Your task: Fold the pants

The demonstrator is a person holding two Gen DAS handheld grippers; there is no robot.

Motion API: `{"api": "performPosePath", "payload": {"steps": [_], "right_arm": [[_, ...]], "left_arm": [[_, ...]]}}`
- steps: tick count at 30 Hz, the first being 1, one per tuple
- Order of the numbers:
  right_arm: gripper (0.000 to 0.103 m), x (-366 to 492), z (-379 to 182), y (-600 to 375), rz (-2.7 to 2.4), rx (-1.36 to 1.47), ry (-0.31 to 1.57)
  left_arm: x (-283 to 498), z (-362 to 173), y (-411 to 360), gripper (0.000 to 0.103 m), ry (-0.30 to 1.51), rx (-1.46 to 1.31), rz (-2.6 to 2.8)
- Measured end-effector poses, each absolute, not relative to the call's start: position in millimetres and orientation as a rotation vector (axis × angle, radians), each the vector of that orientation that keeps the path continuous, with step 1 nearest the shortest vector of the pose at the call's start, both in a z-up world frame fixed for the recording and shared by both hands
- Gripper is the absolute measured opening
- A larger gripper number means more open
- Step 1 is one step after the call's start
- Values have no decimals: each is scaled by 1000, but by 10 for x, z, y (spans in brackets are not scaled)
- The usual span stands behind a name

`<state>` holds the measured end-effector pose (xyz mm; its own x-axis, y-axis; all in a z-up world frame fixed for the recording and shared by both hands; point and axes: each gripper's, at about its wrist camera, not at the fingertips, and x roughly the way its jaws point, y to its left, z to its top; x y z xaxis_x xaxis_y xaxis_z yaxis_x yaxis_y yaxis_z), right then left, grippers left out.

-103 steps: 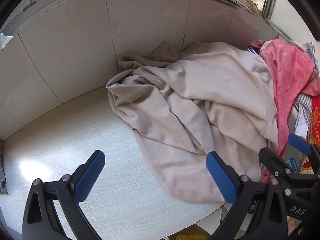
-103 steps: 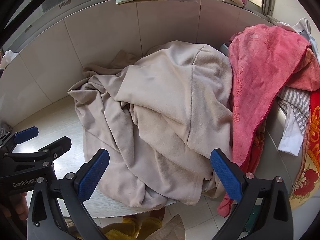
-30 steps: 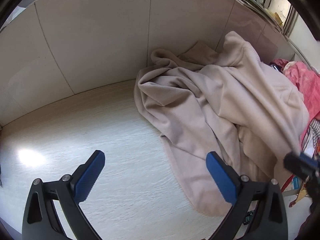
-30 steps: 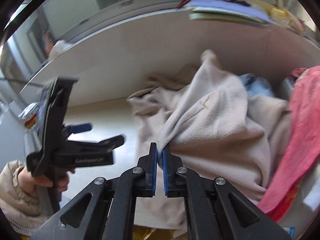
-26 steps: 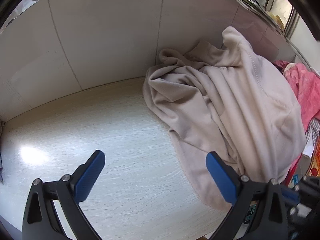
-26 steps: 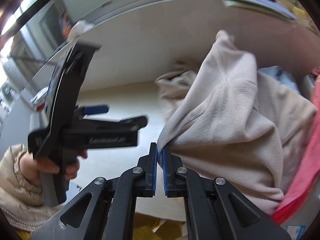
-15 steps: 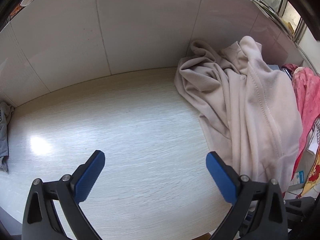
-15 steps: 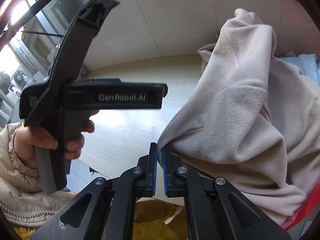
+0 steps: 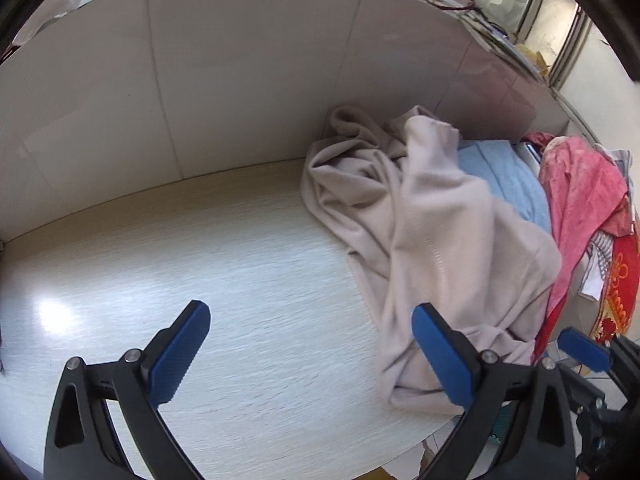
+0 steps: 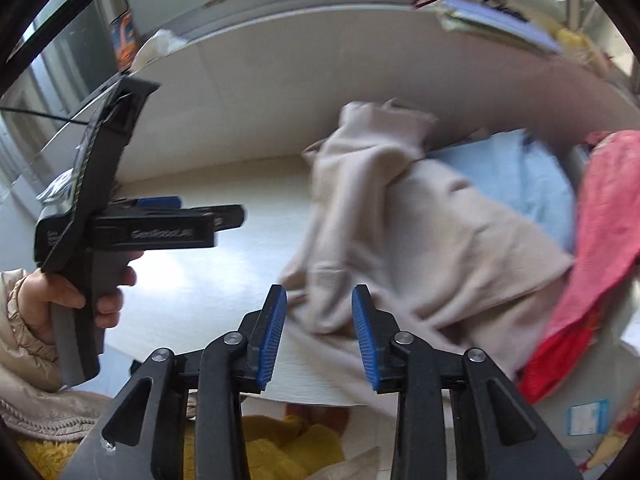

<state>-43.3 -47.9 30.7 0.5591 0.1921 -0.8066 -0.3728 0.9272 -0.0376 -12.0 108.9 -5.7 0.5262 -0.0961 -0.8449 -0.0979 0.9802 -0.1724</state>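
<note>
- Your right gripper [image 10: 319, 334], the black one with blue ribbed pads, has its jaws opening, and the pads aren't pressing on anything. A fold of the beige fleece pants [image 10: 404, 236] sits just past the gap.
- Your left gripper [image 9: 312, 356] is spread wide over bare tabletop with nothing between the pads.
- The pants are a crumpled heap on the right side of the pale wood-grain table [image 9: 208, 280]. They're bunched against the white tiled wall [image 9: 248, 80], and one end hangs over the near table edge.
- Only the right wrist view shows your left hand [image 10: 72, 300] in a beige puffy sleeve, wrapped round the other gripper's handle. It also shows something yellow and fuzzy [image 10: 280, 444] below the table edge.
- The left wrist view is sharper. It shows the stitched seam running down the pants, plus a striped cloth [image 9: 600, 252] and a red flower-patterned fabric [image 9: 618, 292] at far right.
- A light blue towel [image 9: 508, 184] lies partly under the pants, with a pink-red cloth [image 9: 580, 192] draped beside it. Both crowd the right side.
- A stack of papers [image 10: 500, 24] sits up on the ledge.
- The side of the left gripper has white lettering. It's blurry, looks like "GenRobot.AI".
</note>
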Motion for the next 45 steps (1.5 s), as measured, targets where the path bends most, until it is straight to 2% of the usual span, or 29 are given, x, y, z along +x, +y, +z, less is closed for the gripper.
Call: {"api": "performPosePath", "payload": {"steps": [7, 10, 16, 19, 22, 23, 24, 25, 27, 30, 33, 45], "right_arm": [[45, 144, 202, -909, 126, -310, 967], [52, 407, 110, -1087, 89, -344, 995], [52, 638, -112, -1136, 184, -382, 1052], [52, 671, -210, -1132, 218, -387, 1067], [52, 671, -237, -1121, 243, -376, 1067], [51, 657, -234, -1114, 252, -383, 1063], [45, 646, -229, -1111, 265, -388, 1058], [32, 631, -223, -1103, 283, -388, 1059], [18, 589, -208, -1084, 311, -378, 1067], [7, 528, -178, -1020, 353, -358, 1057], [6, 419, -59, -928, 436, -309, 1035], [5, -288, 39, 313, 799, -344, 990]], "left_arm": [[123, -100, 576, 102, 1042, -231, -123], [194, -223, 329, 102, 1064, -209, -151], [346, -622, 50, 102, 1101, -90, -18], [392, -838, 149, 97, 1158, -162, 12], [433, -979, 246, 90, 1193, -291, 6], [442, -1009, 264, 82, 1198, -336, -16], [449, -1024, 267, 69, 1200, -362, -41], [453, -1032, 255, 62, 1200, -375, -67], [438, -1013, 213, 39, 1194, -356, -92], [367, -925, 230, 23, 1165, -342, -107], [236, -775, 403, 16, 1130, -378, -104], [-573, -195, 1520, 11, 969, -453, 72]]}}
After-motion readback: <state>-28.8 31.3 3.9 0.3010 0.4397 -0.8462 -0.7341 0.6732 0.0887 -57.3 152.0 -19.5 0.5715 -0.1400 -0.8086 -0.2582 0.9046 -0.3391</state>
